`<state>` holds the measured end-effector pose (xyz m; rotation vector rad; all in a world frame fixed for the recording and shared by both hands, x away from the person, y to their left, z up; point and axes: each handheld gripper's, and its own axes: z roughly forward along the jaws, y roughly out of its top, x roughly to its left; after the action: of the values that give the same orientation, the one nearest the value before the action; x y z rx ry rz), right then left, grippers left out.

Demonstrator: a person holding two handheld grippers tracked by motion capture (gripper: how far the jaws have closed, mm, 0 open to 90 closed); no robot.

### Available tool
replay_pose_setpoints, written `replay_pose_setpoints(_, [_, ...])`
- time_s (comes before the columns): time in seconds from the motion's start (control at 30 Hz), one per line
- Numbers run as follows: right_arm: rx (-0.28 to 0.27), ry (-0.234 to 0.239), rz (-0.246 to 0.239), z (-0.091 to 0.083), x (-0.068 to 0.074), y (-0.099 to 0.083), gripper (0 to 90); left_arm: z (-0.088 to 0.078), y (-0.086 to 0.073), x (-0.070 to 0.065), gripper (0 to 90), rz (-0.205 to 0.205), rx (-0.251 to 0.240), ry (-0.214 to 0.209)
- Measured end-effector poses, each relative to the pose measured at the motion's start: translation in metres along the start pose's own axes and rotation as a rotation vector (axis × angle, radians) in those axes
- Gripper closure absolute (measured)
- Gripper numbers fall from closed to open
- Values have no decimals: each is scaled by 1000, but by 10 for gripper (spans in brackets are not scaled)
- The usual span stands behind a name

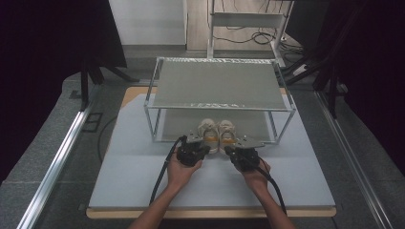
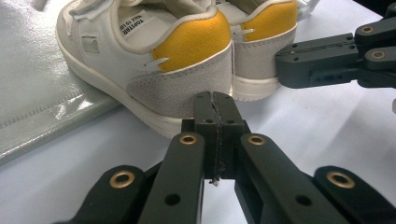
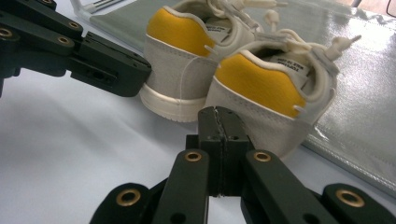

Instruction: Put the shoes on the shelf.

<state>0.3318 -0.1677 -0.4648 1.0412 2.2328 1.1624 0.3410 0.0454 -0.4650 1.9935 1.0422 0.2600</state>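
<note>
Table [image 1: 143, 176] with pale blue-white top in centre of frame, wooden edge along bottom. Metal-frame rack [image 1: 220, 86] stands on its upper half, two grey shelves. Pair of cream sneakers [image 1: 217, 133] with yellow heel tabs sits at front of lower shelf [image 1: 177, 125], heels out over table surface toward bottom of frame, toes under rack. Shoes side by side, touching.

Cream-white low sneakers [image 2: 154, 60] with mustard-yellow heel patches and pale grey suede heels sit just ahead of the black grippers' [image 2: 215, 109] tips.
</note>
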Motion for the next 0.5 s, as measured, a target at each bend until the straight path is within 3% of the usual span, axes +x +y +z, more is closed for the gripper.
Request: replay_pose_setpoints(0.5, [2, 6, -1, 1, 0, 1, 895, 6, 8, 7, 898, 10, 14, 28])
